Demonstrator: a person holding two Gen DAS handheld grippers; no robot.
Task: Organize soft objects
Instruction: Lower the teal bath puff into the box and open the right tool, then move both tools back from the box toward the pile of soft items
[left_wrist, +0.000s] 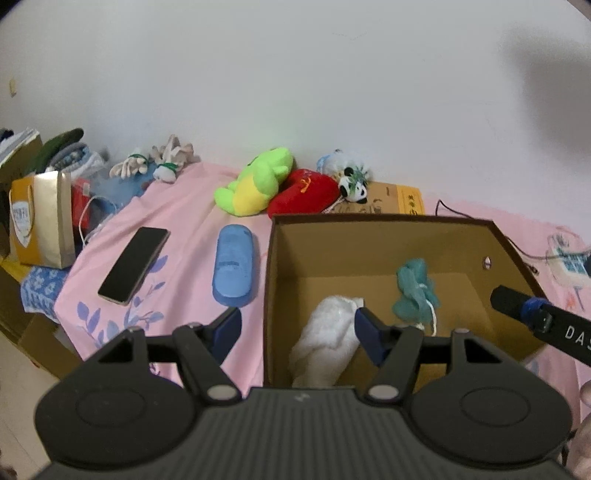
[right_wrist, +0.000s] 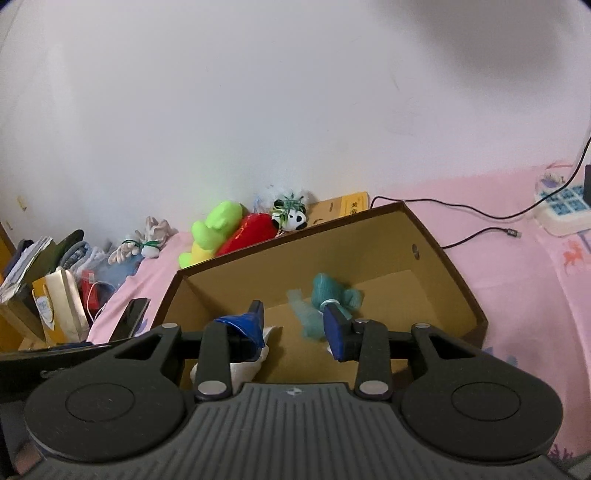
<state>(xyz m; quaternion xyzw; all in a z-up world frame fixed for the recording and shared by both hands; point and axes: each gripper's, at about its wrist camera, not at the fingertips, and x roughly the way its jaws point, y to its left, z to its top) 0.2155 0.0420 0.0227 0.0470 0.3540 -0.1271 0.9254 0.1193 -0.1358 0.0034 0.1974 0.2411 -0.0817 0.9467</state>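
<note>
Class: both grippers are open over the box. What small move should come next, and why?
Probably swing the left gripper toward the green frog toy. The box already holds the white cloth and teal puff; the frog remains outside.

Towel (left_wrist: 328, 332) and bath pouf (left_wrist: 415, 291) sit inside box (left_wrist: 369, 236); phone (left_wrist: 135, 264) and glasses case (left_wrist: 234, 266) lie left of box, plush toys (left_wrist: 258, 181) behind it.

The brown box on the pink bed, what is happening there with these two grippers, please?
A person holds two grippers over an open brown box and sorts soft things into it. A white cloth and a teal mesh puff already lie inside. The left gripper and the right gripper are both open and hold nothing. A green plush, a red plush and a small panda wait by the wall, outside the box.
</note>
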